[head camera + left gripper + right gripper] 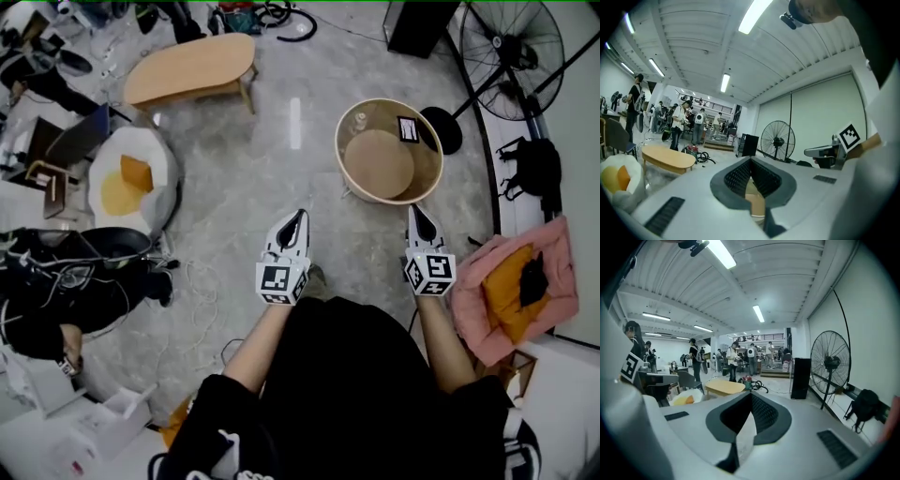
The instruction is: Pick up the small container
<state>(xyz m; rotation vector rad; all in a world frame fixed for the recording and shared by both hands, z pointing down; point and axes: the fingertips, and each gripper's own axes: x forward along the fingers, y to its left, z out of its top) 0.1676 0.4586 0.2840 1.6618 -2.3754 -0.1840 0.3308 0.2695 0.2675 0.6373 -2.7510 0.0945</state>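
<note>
From where I stand, the left gripper (pixel 299 219) hovers over the bare floor, its jaws pressed together on nothing. The small container (pixel 359 123) sits at its one o'clock, inside the round rimmed table (pixel 437 167) near the eleven o'clock rim. The right gripper (pixel 418 214), jaws likewise together and empty, points just beside the table's five o'clock rim, apart from the container

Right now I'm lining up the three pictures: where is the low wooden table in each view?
Head view: low wooden table, upper left.
Left gripper view: low wooden table, lower left.
Right gripper view: low wooden table, just left of centre.
Shared landmark: standing fan, right of it in all three.
</note>
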